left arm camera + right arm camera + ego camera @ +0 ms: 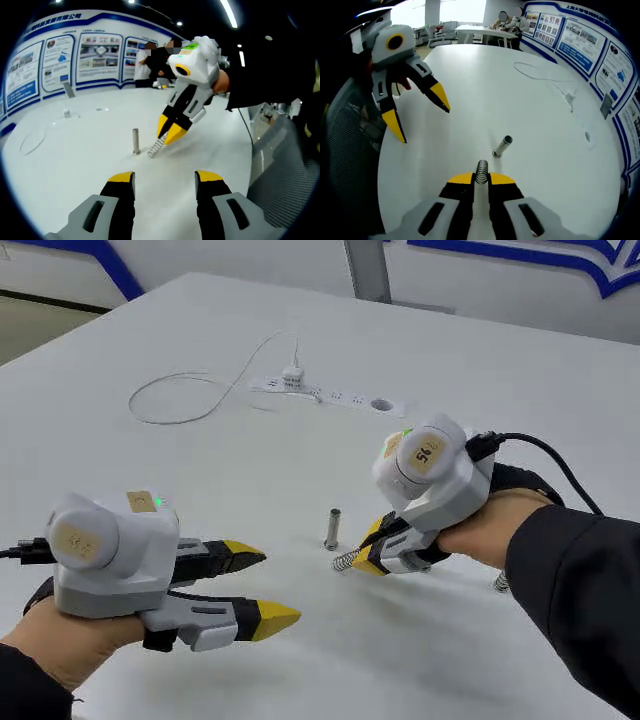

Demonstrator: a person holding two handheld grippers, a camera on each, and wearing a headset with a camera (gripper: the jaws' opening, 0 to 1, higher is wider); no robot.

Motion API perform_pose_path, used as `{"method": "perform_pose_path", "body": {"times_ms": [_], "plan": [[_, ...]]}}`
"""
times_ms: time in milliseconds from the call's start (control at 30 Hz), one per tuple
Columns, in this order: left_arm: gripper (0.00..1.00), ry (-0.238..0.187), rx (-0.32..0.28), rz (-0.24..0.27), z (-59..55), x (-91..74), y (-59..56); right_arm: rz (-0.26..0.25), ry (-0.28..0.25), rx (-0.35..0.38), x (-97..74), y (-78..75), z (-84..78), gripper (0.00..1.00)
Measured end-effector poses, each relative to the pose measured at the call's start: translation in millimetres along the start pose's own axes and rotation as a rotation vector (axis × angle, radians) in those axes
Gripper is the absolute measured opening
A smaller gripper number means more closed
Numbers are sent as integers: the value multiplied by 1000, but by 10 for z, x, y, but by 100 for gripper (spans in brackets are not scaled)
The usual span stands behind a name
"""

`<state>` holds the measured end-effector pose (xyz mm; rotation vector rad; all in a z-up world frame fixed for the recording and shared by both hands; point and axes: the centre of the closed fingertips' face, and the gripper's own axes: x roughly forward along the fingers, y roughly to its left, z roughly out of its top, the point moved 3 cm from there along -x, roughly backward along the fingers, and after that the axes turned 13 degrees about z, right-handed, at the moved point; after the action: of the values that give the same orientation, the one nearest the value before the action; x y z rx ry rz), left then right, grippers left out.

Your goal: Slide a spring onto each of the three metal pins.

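A bare metal pin point(332, 528) stands upright on the white table point(250, 470). My right gripper point(368, 560) is just to its right, shut on a small spring point(345, 560) that sticks out from its yellow tips towards the pin. In the right gripper view the spring point(481, 171) points at the pin point(502, 146) and stops short of it. My left gripper point(268, 588) hovers open at the lower left, holding nothing. From the left gripper view, the pin point(135, 141) and spring point(156, 146) lie ahead of its spread fingers point(121, 180). Another springy metal piece point(500, 583) peeks out behind my right hand.
A white power strip point(330, 395) with a looped white cable point(190, 390) lies at the far side of the table. People stand in the background point(150, 60) by wall posters. A mesh chair point(285, 165) is at the table's near edge.
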<state>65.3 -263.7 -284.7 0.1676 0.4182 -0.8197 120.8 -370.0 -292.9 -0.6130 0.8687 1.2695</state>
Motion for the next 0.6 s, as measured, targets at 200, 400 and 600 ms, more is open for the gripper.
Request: {"method": "perform_pose_path", "body": {"times_ms": [200, 400, 600], "plan": [[49, -3, -2, 0, -2, 2, 10, 4, 7, -6, -24, 17, 7, 12], [49, -6, -3, 1, 1, 1, 14, 5, 14, -13, -45, 21, 27, 12], [49, -8, -4, 1, 4, 2, 19, 5, 13, -15, -67, 30, 58, 12]]}}
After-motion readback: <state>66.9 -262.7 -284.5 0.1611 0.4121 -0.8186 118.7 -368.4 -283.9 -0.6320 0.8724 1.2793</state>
